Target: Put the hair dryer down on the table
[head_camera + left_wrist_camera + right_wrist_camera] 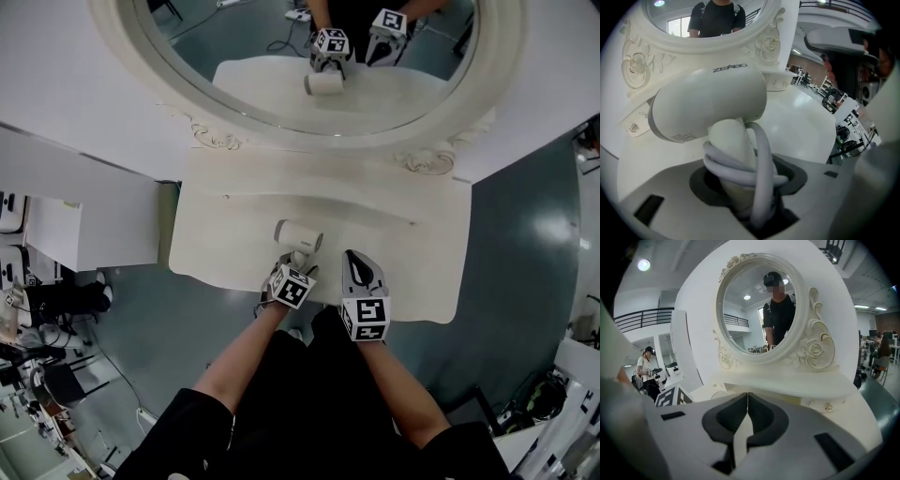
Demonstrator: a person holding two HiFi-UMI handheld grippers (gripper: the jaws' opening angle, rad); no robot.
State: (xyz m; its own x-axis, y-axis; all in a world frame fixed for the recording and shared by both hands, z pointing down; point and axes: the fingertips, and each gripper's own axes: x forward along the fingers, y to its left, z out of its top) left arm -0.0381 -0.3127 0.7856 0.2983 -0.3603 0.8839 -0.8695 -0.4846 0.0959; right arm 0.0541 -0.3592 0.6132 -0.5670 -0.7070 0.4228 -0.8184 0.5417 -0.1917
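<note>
The left gripper [294,265] is clamped on the handle of the dryer [298,235], with the grey cord [759,154] wound round that handle and caught between the jaws as well. Gripping handle and cord together looks deliberate, since it keeps the loops from slipping off and trailing while the dryer is carried. In the head view the dryer sits at 12 o'clock from the left gripper, over the front middle of the table [384,220]. Its barrel runs roughly 9 to 3, across the table's front edge. From these views I cannot tell whether it is touching the tabletop yet; the left gripper view shows the barrel standing up off the handle with bare white surface behind it.

The right gripper [357,261] waits at 3 o'clock of the left one, its jaws pressed together on nothing. It seems to be parked there to stay out of the way. The mirror [309,37] rises at 12 o'clock, well beyond the dryer.

The job reads as close to done: lower, let the barrel settle, then release.
</note>
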